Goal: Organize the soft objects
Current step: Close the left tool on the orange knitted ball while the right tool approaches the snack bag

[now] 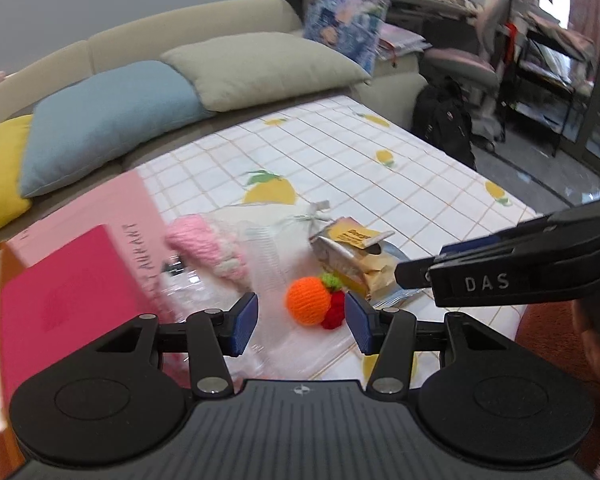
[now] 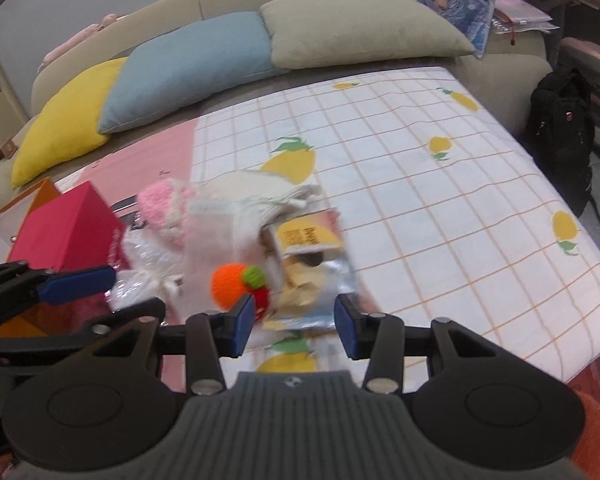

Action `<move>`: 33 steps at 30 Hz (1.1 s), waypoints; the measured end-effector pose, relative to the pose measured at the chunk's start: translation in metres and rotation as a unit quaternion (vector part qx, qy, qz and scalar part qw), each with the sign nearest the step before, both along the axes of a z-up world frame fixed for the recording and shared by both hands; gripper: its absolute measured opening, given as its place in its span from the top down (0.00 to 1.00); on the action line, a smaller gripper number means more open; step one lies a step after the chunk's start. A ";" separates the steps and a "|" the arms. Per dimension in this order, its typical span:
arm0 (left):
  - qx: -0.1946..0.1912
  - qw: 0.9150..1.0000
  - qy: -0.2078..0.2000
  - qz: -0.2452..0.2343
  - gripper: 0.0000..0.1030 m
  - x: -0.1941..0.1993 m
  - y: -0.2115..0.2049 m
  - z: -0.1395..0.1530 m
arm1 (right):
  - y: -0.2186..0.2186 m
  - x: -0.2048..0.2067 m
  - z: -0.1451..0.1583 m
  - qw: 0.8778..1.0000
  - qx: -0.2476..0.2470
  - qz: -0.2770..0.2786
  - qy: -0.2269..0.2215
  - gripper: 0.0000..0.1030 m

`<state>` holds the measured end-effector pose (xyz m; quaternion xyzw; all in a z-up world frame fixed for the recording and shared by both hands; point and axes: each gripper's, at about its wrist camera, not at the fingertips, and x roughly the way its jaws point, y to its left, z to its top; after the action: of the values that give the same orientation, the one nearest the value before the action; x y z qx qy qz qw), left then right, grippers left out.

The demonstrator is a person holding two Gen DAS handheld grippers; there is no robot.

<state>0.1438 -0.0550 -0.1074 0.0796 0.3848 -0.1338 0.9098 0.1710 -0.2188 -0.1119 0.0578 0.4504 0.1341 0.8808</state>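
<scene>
- My left gripper (image 1: pixel 302 324) has its fingers apart with nothing between them, and the orange knitted ball (image 1: pixel 306 299) sits straight ahead, just beyond the tips and inside the line of the gap.
- My right gripper (image 2: pixel 292 324) also has its fingers apart and empty; from there the ball (image 2: pixel 230 286) lies ahead and to the left, near the left finger, so I judge the left hand is better lined up.
- The ball is joined to a small red piece (image 1: pixel 334 312) and a green tuft (image 1: pixel 331 280); the cluster's long axis runs roughly across the left fingers' gap, orange end left.
- It rests on clear plastic wrapping (image 1: pixel 284 344) on the bed's checked lemon sheet (image 1: pixel 420 184), beside a pink knitted piece (image 1: pixel 204 244) and an opened snack packet (image 1: pixel 356 256).
- A red box (image 1: pixel 68 300) stands to the left, likely where the soft things go.
- The wrapping may slide when I close.
</scene>
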 end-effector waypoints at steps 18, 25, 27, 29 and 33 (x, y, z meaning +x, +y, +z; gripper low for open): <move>0.017 0.999 0.029 -0.008 0.43 0.043 -0.022 -0.060 | 0.008 0.035 -0.042 1.000 -0.015 -0.024 -0.009 0.40; 0.021 0.999 0.031 -0.010 0.48 0.046 -0.029 -0.063 | 0.008 0.043 -0.056 1.000 -0.016 -0.020 0.002 0.35; 0.019 0.999 0.032 -0.010 0.48 0.047 -0.028 -0.064 | 0.009 0.044 -0.058 1.000 -0.017 -0.021 0.000 0.35; 0.023 0.999 0.033 -0.015 0.48 0.049 -0.029 -0.065 | 0.010 0.045 -0.060 1.000 -0.014 -0.022 0.000 0.35; 0.035 0.998 0.036 -0.023 0.47 0.052 -0.033 -0.066 | 0.008 0.047 -0.064 1.000 -0.004 -0.026 0.005 0.40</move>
<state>0.1958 -0.0881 -0.1734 0.1150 0.4196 -0.1441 0.8888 0.2175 -0.2111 -0.1756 0.0667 0.4541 0.1086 0.8818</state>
